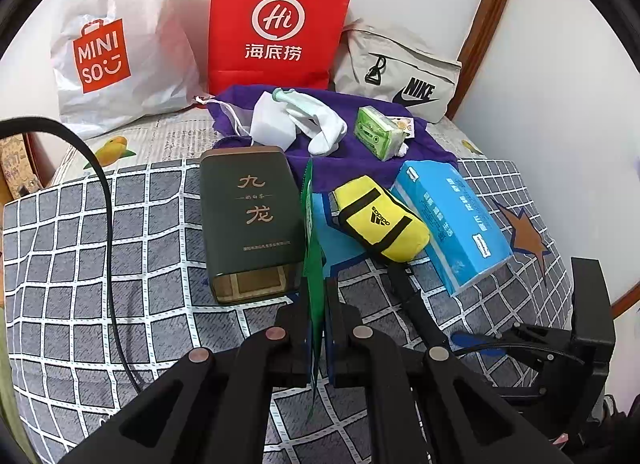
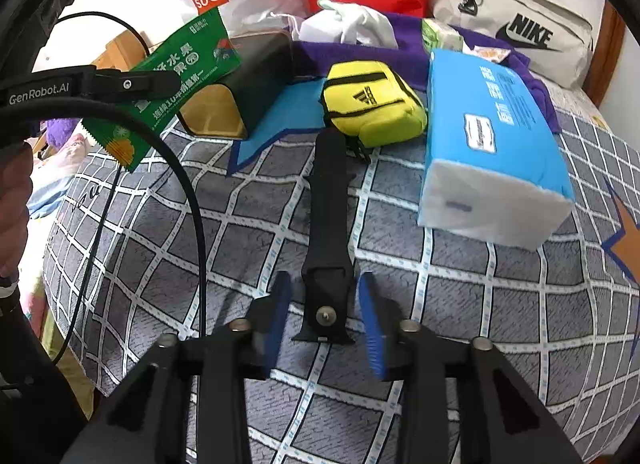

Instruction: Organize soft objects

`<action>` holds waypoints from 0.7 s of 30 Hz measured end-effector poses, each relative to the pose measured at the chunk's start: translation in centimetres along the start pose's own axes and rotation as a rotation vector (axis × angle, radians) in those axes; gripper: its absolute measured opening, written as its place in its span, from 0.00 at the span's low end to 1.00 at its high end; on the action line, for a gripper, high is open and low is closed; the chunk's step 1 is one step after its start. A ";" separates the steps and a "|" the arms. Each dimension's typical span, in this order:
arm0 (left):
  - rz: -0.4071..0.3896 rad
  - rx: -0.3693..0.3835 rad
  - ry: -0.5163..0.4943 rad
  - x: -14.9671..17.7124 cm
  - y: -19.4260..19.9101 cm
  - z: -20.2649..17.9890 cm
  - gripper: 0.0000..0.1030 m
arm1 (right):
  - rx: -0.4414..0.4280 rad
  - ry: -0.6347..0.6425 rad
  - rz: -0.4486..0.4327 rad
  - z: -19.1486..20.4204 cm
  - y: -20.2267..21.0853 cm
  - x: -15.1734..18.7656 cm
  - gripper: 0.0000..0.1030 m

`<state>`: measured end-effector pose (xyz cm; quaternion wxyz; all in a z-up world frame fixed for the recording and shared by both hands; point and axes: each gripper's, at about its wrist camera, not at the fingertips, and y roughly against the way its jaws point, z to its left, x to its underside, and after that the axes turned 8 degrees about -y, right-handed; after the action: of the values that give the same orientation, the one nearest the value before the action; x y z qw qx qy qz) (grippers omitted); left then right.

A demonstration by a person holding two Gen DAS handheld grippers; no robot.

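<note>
Working from the left of the bed, with its grey grid-pattern cover, you find a white MINISO bag leaning at the back, with a red paper bag upright beside it. In front of these lies a dark green tin, flat on the cover. Your left gripper has its fingers pressed together on a flat green packet; in the right wrist view this packet hangs clear of the bed, just in front of the tin. Behind the tin, a purple cloth is spread out and carries a white sock and a small green tissue pack. To the right of the tin, a yellow pouch rests on the cover, with its black strap running toward you. Your right gripper sits low over the cover, its blue-padded fingers spread on either side of the strap's end; you cannot tell from either view whether the pads touch it. Just beside the pouch on the right lies a blue tissue pack, one end pointing toward you. At the far right rear, a beige Nike bag leans against the wall.
</note>
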<state>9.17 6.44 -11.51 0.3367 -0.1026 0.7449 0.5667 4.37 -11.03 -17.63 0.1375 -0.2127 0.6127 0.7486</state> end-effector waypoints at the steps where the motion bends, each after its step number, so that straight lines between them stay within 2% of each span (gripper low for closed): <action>1: 0.001 -0.001 0.002 0.0 0.0 0.1 0.05 | 0.007 0.004 -0.006 0.0 -0.1 -0.1 0.39; 4: 0.002 -0.002 0.002 0.0 0.0 0.2 0.05 | 0.002 0.004 -0.002 -0.2 -1.0 -0.9 0.40; 6: 0.003 -0.004 0.001 0.0 0.1 0.2 0.05 | 0.003 0.015 -0.009 -0.1 -1.2 -1.1 0.26; 17: 0.014 -0.008 -0.001 -0.1 -0.1 0.3 0.05 | -0.046 0.002 -0.013 -0.8 1.7 -1.6 0.26; 21: 0.016 -0.009 -0.002 -0.2 -0.2 0.2 0.05 | -0.028 0.009 -0.011 -1.2 1.6 -1.9 0.26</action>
<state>9.50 6.56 -11.54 0.3326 -0.0975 0.7428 0.5727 5.45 -12.40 -15.57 0.1359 -0.2211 0.6017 0.7554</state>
